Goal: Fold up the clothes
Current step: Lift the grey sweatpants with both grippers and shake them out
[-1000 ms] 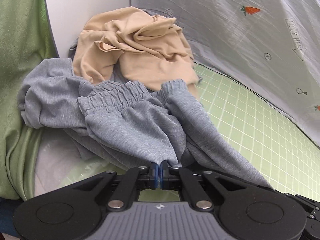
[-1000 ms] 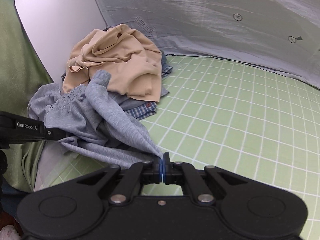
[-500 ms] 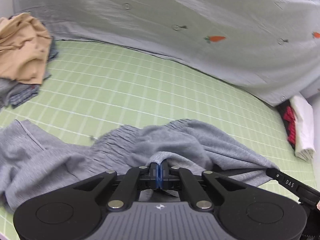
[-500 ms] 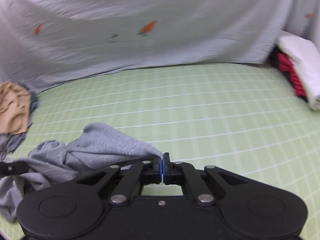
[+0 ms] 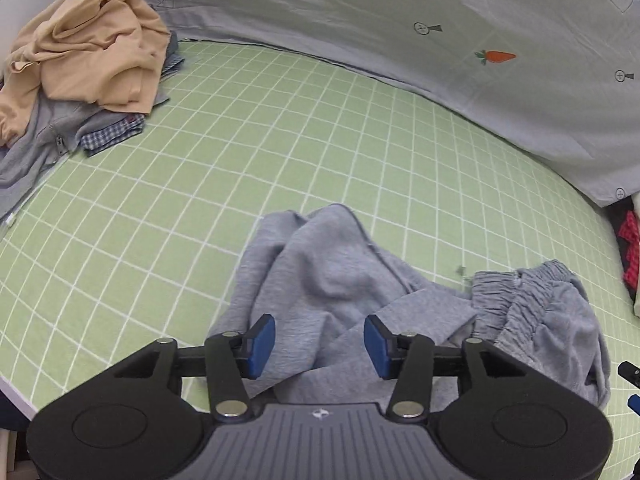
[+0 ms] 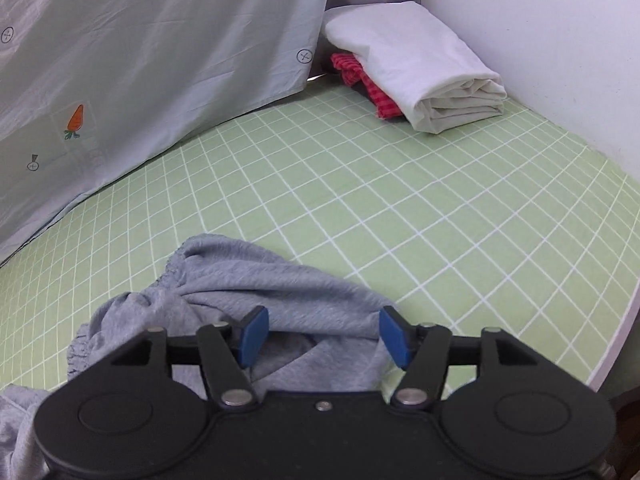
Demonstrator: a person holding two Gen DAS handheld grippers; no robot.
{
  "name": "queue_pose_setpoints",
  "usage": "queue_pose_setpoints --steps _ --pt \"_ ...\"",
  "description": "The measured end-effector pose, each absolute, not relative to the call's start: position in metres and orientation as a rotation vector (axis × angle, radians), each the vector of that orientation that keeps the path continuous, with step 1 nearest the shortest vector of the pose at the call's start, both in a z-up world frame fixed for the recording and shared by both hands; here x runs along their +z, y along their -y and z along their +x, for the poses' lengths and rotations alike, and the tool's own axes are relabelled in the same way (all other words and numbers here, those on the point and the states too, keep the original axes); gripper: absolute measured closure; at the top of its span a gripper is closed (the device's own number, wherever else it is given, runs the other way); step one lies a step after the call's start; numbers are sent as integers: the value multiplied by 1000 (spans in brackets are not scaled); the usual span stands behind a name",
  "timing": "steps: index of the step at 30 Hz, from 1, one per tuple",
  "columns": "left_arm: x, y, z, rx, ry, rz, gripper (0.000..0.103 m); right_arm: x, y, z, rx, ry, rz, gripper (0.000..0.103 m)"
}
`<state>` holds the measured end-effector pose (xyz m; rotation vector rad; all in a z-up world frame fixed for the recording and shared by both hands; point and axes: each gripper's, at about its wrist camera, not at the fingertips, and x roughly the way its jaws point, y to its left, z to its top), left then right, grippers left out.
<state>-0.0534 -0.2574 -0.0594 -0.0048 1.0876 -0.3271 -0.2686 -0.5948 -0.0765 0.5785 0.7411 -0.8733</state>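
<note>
Grey sweatpants [image 5: 328, 280] lie crumpled on the green checked sheet [image 5: 280, 140], with the elastic waistband [image 5: 516, 300] to the right. My left gripper [image 5: 320, 338] is open just above the grey cloth, holding nothing. In the right wrist view the same grey sweatpants [image 6: 256, 280] lie bunched under my right gripper [image 6: 323, 334], which is open and empty, its blue pads apart over the fabric.
A pile of unfolded clothes [image 5: 80, 52], tan on top with grey and plaid below, sits at the far left. A folded white cloth [image 6: 420, 68] over a red checked one [image 6: 360, 76] lies at the far right by the wall. A grey carrot-print sheet [image 5: 440, 20] hangs behind. The bed edge [image 6: 616, 340] is close on the right.
Both grippers carried the grey sweatpants from the pile to the middle of the bed, then opened and let go. The sweatpants now lie on the sheet.
</note>
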Motion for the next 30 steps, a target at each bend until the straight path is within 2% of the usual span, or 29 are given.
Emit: queue_pose_setpoints --steps 4,10,11,12,13,14,15,17,26,30 --pt "-72 246 -50 -301 -1127 17 39 -82 570 -251 -747 -777 549 27" --pt "-91 238 -49 -317 -1167 -32 42 -104 549 -237 -667 -893 530 26" --pt "-92 238 -49 -328 -1165 -38 51 -107 548 -236 -659 -903 537 26" --pt "-94 239 -48 -345 -1169 -43 73 -110 548 -235 -652 -912 545 28" --pt "-95 240 -46 -356 -1176 -44 86 -111 549 -234 -640 -911 557 32" --pt "-96 243 -44 -366 -1181 -41 101 -111 550 -234 -628 -908 570 46" --pt "-94 244 -43 -367 -1171 -35 101 -111 551 -232 -607 -904 584 74" --pt "-87 242 -41 -373 -1137 -38 102 -106 553 -230 -577 -882 594 101" --pt "-13 213 2 -316 -874 -31 102 -13 605 -229 -705 -490 565 102" --pt "10 189 28 -213 -798 -53 102 6 636 -235 -822 -414 564 102"
